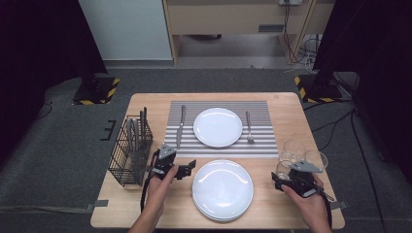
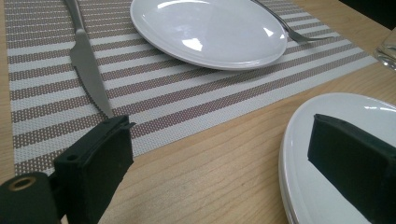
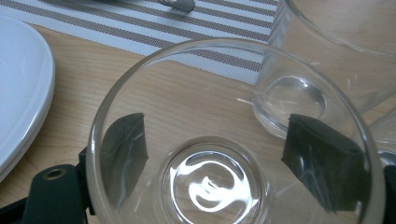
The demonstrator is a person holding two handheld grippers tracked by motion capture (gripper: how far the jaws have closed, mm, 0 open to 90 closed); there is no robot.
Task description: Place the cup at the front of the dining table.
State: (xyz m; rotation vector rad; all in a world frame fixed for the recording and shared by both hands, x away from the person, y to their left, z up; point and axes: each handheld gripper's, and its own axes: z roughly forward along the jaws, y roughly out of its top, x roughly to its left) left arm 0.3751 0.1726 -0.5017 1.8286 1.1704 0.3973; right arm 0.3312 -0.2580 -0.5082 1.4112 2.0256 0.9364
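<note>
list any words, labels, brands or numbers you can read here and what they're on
None can be read: no text shows on the near stack of plates, the far plate, the knife, the fork, the striped placemat, the glasses or the wire cutlery basket.

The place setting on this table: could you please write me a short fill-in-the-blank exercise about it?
1. The knife lies on the striped ___.
2. The left gripper has its jaws ___.
3. The right gripper has its jaws around a clear ___.
4. The fork lies to the right of the far ___.

Missing words: placemat; open; glass; plate
</note>
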